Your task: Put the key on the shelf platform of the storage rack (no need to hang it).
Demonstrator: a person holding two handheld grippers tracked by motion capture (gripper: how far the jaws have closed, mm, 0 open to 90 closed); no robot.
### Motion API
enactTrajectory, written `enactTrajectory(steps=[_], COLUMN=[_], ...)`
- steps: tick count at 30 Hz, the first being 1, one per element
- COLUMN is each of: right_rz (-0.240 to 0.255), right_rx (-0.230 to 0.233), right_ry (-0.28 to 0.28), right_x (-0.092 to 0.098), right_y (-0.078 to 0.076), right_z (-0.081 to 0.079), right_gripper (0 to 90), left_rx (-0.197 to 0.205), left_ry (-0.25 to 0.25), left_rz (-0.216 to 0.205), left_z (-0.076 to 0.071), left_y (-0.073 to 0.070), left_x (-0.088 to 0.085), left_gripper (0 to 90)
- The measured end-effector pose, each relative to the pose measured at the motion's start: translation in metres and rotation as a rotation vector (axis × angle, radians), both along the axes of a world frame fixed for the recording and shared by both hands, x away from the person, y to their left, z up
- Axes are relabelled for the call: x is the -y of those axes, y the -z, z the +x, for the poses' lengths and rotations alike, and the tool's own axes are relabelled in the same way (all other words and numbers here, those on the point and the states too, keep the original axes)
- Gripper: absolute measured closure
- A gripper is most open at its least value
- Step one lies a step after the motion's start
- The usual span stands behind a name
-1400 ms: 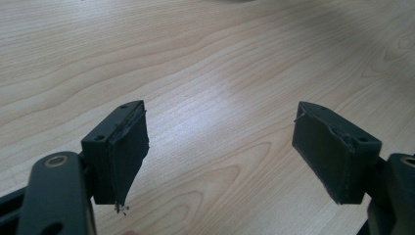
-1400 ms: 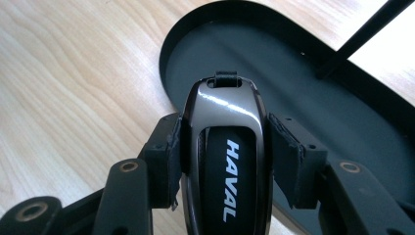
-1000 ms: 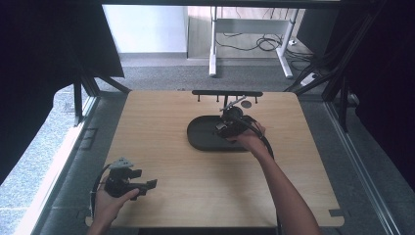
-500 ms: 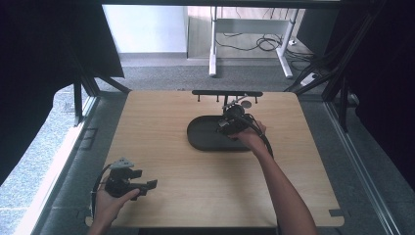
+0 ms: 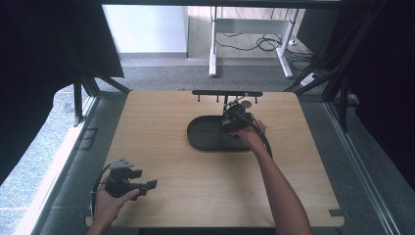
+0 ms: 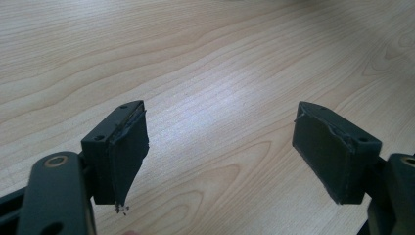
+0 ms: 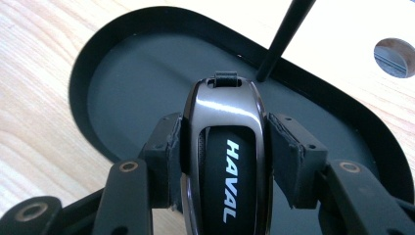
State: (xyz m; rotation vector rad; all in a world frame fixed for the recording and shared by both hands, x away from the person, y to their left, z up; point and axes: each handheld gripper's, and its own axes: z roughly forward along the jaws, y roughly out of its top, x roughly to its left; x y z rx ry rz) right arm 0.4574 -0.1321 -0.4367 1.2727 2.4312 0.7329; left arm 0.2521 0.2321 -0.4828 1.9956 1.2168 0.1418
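Observation:
A glossy dark car key fob [image 7: 225, 147] lettered HAVAL sits between the jaws of my right gripper [image 7: 224, 147], which is shut on its sides. It hangs just above the black oval tray [image 7: 117, 78], beside the thin black post [image 7: 284, 39] that rises from the tray. In the high view my right gripper [image 5: 234, 116] is over the right end of the tray [image 5: 205, 136], under the black hook rack [image 5: 227, 93]. My left gripper [image 5: 147, 186] rests near the table's front left corner. Its jaws stand open over bare wood [image 6: 220, 147] with nothing between them.
The wooden table [image 5: 161, 122] has a round hole [image 7: 395, 56] just beyond the tray. Black frame struts flank the table, and white desk legs and cables stand on the floor behind it. Bare wood lies left of and in front of the tray.
The right gripper has shifted slightly over the tray's right end. The left gripper has stayed in place.

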Motion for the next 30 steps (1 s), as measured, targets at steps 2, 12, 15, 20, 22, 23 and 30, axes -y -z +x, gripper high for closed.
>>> enactTrajectory(steps=[2, 12, 15, 20, 22, 23, 30], right_rz=[-0.004, -0.031, -0.038, -0.039, -0.043, -0.048, -0.066], right_rx=[0.001, 0.002, -0.002, -0.009, -0.016, -0.021, -0.04], right_ry=[0.007, 0.028, 0.028, 0.025, 0.025, 0.024, 0.042], right_x=[0.0, -0.004, -0.005, -0.007, -0.008, -0.008, -0.003], right_y=[0.002, 0.018, 0.024, 0.033, 0.035, 0.036, 0.045], right_z=[0.002, 0.009, 0.011, 0.013, 0.013, 0.014, 0.015], right_gripper=[49.7, 49.7, 49.7, 49.7, 49.7, 49.7, 49.7], left_rx=[0.001, 0.0, 0.0, 0.0, 0.0, 0.0, 0.0], left_ry=[0.001, 0.002, 0.004, 0.003, 0.003, 0.003, 0.002], left_rz=[0.0, 0.001, 0.003, 0.003, 0.003, 0.004, 0.003], left_z=[0.0, 0.0, 0.0, 0.0, 0.0, 0.0, 0.0], left_y=[0.0, 0.0, 0.0, 0.001, 0.001, 0.001, 0.001], left_x=[0.0, 0.0, -0.001, 0.0, 0.0, 0.0, 0.001], left_gripper=[21.4, 21.4, 21.4, 21.4, 21.4, 21.4, 21.4])
